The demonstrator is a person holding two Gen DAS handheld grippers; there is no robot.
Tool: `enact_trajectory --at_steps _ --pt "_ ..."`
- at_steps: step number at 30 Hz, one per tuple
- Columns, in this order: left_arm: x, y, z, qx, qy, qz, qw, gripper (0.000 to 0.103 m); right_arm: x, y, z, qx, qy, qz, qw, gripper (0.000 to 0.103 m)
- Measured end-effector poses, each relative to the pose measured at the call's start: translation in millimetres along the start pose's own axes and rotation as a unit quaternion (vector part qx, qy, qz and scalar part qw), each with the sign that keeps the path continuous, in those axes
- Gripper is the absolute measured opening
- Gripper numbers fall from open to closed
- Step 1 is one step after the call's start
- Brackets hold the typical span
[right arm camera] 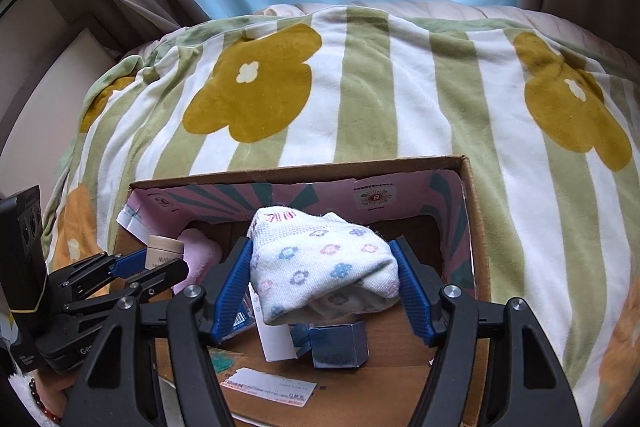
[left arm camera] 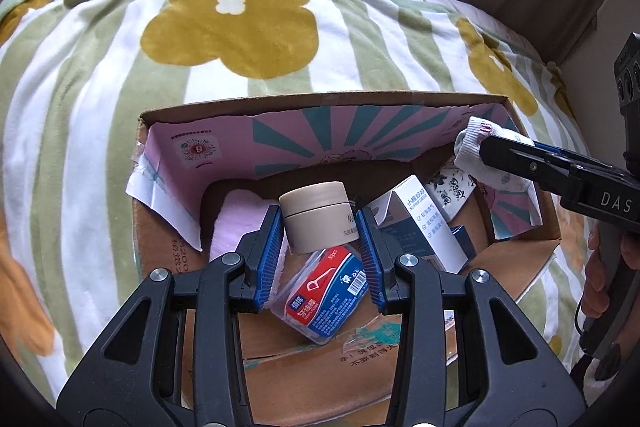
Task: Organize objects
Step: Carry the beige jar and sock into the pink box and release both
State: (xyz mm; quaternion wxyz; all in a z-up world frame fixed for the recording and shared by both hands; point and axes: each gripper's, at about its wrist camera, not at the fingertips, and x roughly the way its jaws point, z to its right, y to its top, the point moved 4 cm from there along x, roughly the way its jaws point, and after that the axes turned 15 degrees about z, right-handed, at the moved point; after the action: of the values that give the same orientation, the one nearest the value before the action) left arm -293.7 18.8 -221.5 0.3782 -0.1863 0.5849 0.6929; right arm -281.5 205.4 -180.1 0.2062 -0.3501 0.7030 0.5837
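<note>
An open cardboard box [left arm camera: 328, 103] with a pink printed lining sits on a flower blanket. My left gripper [left arm camera: 322, 227] is shut on a beige round jar [left arm camera: 316, 217] and holds it over the box's inside; the jar also shows in the right wrist view [right arm camera: 164, 251]. My right gripper [right arm camera: 324, 267] is shut on a white sock with small flowers [right arm camera: 324, 263], held above the box's right part; the sock also shows in the left wrist view [left arm camera: 480, 155].
Inside the box lie a red and blue floss pick pack [left arm camera: 324, 291], a white and blue carton [left arm camera: 420, 223], a pink cloth [left arm camera: 236, 223] and a small dark blue box [right arm camera: 340, 345]. The striped flower blanket [left arm camera: 200, 39] surrounds the box. Curtains hang behind.
</note>
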Motion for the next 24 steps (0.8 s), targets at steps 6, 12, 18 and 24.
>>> enact_trajectory --at_steps 6,12,18,24 --pt "2.4 7.5 -1.9 0.002 0.010 -0.021 0.9997 0.046 11.4 3.9 6.3 0.023 -0.015 -0.017 0.999 0.069" --pt "-2.5 6.3 -1.4 0.012 0.021 -0.015 0.9996 0.103 1.4 6.3 17.3 0.052 -0.035 0.007 0.998 0.103" --pt "-6.8 1.9 -6.7 -0.006 0.021 -0.012 0.9997 0.103 -1.5 1.7 15.6 0.037 -0.041 0.000 0.999 0.103" --pt "-16.4 2.9 -8.6 -0.005 0.023 -0.009 0.9997 0.103 -2.0 -3.3 15.2 0.039 -0.039 -0.006 0.998 0.103"
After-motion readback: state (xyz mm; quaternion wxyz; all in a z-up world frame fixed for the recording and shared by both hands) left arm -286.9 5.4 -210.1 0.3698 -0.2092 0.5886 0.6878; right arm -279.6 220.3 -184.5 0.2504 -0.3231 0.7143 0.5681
